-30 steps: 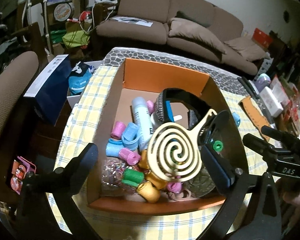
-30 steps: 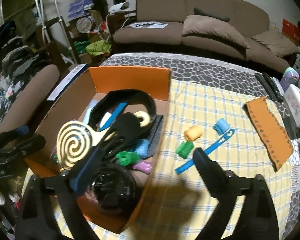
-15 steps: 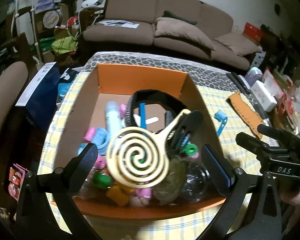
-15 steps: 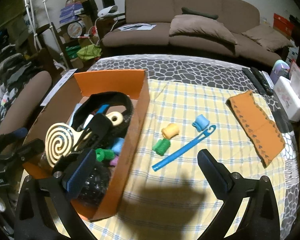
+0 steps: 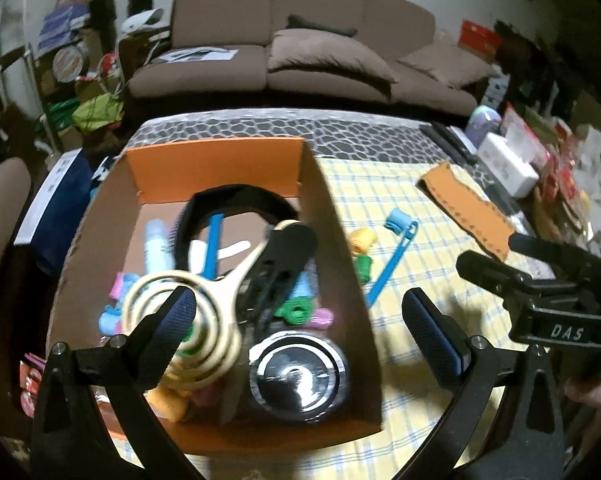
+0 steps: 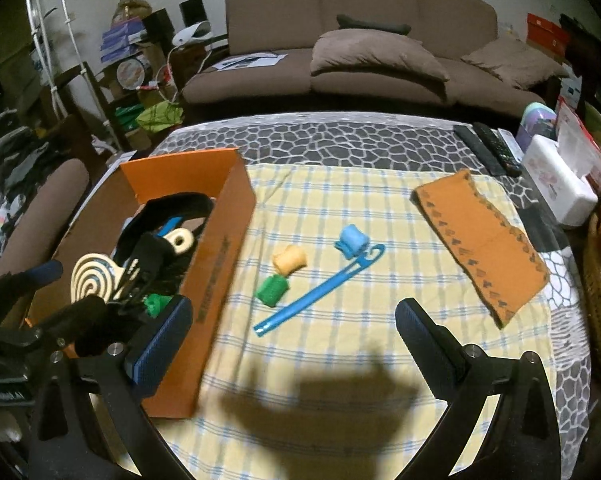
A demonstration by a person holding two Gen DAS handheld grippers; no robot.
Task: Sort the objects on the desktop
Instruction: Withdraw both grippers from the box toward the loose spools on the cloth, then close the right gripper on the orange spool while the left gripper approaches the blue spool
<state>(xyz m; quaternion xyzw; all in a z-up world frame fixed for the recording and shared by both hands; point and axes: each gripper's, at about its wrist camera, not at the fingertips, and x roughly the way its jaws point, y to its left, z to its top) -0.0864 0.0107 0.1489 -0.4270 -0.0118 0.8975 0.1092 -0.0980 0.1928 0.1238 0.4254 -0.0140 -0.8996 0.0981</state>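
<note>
An orange cardboard box (image 5: 216, 164) (image 6: 220, 248) sits on the left of the checked cloth. It holds a cream spiral brush (image 5: 188, 328) (image 6: 94, 280), a black clip, a black band, hair rollers and a round mirror (image 5: 298, 374). On the cloth to the right of the box lie a yellow roller (image 6: 288, 260), a green roller (image 6: 272, 290), a blue roller (image 6: 352, 240) and a blue comb-like stick (image 6: 320, 290). My left gripper (image 5: 298, 324) is open above the box's front right. My right gripper (image 6: 292, 332) is open above the cloth, near the loose rollers.
An orange folded cloth (image 6: 480, 240) lies at the right. Remote controls (image 6: 488, 148) and a white box (image 6: 560, 184) sit at the far right edge. A brown sofa (image 6: 360, 60) stands behind the table, and a chair (image 6: 40, 208) at the left.
Both grippers have shifted right and back. The box has slid leftward in both views. The spiral brush and black clip lie in the box, clear of the right gripper's open jaws.
</note>
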